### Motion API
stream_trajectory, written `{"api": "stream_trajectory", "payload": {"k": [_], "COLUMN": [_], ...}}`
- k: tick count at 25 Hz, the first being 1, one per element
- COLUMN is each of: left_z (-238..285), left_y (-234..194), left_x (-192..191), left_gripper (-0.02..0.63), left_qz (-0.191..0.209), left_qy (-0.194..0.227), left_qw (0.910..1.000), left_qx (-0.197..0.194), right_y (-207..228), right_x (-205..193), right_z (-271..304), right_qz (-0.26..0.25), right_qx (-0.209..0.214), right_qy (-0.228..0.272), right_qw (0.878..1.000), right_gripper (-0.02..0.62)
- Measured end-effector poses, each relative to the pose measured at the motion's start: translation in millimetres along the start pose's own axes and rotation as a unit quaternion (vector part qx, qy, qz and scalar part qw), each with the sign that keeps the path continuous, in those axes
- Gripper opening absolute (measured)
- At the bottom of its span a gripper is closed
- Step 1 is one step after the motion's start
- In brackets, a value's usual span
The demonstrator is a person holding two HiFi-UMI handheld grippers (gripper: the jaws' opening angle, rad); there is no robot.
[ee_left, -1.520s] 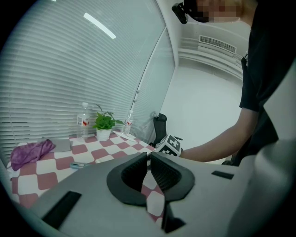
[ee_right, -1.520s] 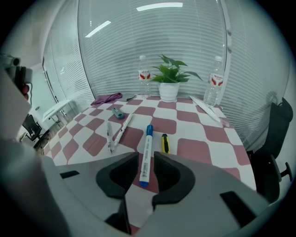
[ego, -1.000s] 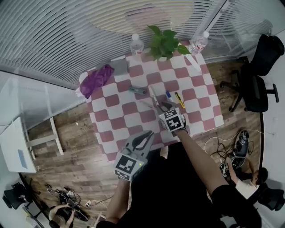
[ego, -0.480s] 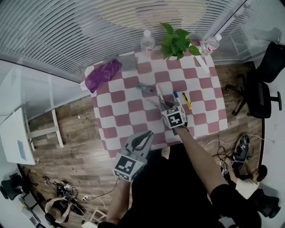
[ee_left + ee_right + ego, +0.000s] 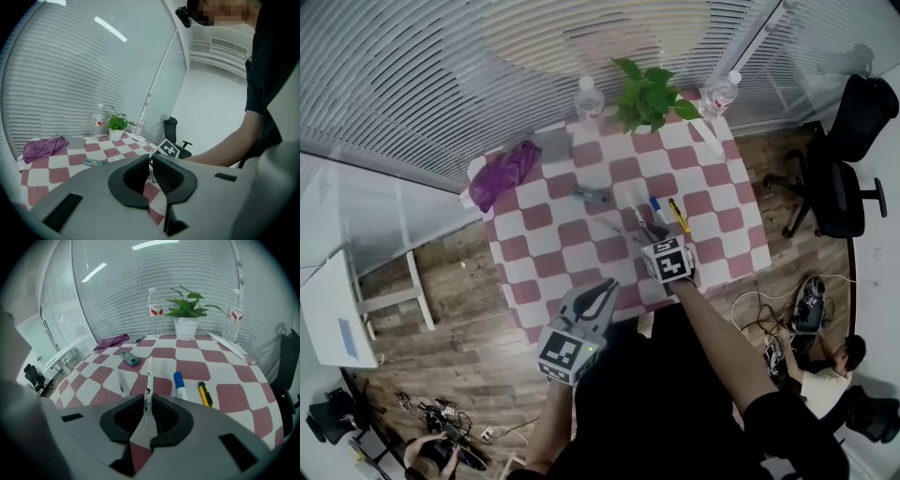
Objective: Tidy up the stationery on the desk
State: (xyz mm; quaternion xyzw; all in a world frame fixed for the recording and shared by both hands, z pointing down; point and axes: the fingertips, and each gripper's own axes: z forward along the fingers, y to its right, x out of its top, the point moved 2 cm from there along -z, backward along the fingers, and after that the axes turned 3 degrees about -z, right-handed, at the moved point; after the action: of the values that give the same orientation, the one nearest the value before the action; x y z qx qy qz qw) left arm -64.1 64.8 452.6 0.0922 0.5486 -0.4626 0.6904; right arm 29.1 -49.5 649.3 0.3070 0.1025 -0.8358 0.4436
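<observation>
Lying near the middle of the checked tabletop (image 5: 234, 394), the white pen (image 5: 149, 380) has its near end between the right tongs (image 5: 147, 403). Their jaws have just been closing and now pinch that end from both sides.

The grip looks like the weak point. The barrel is thin and round and is caught close to its end, so on a lift the long free part could droop, pivot in the pads or squirt out altogether. A swing of that free end could also knock the blue marker (image 5: 179, 384), which lies just beside it on the right, or the yellow cutter (image 5: 204, 394) beyond that.

The pen's long axis runs straight away from the person, in line with the tongs. Its far end points toward the plant pot (image 5: 186, 328) at the back edge. It seems to rest flat on the tabletop, though I cannot tell whether the near end is already off the surface.

To its left lies a thin pen (image 5: 122, 383) at a slight slant, and further back a small grey-blue gadget (image 5: 127, 357). A purple cloth (image 5: 111, 341) is bunched at the far left corner. The left tongs (image 5: 151, 165) are clenched on nothing, held in the air off the near edge of the tabletop, well apart from all the stationery.
</observation>
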Motion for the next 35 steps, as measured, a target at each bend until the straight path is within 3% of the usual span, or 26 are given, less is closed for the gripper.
{"api": "stream_trajectory", "payload": {"k": [11, 19, 28, 35], "left_z": [16, 14, 17, 13], "left_y": [17, 20, 21, 30], "left_x": [6, 1, -3, -3], "left_gripper": [0.040, 0.039, 0.040, 0.040], "left_qz": [0.019, 0.020, 0.017, 0.022], "left_qy": [-0.010, -0.017, -0.013, -0.012], "left_qw": [0.9993, 0.9992, 0.9993, 0.9990], "left_qx": [-0.030, -0.029, -0.032, -0.038], "right_y": [17, 17, 16, 1], "right_x": [-38, -41, -36, -20], "right_z": [-18, -18, -32, -31], "right_qz": [0.036, -0.007, 0.001, -0.055], "right_qx": [-0.014, -0.027, -0.030, -0.017], "right_qy": [-0.021, -0.026, 0.006, 0.017], "right_qw": [0.999, 0.999, 1.000, 0.998], "right_gripper": [0.074, 0.077, 0.106, 0.115]}}
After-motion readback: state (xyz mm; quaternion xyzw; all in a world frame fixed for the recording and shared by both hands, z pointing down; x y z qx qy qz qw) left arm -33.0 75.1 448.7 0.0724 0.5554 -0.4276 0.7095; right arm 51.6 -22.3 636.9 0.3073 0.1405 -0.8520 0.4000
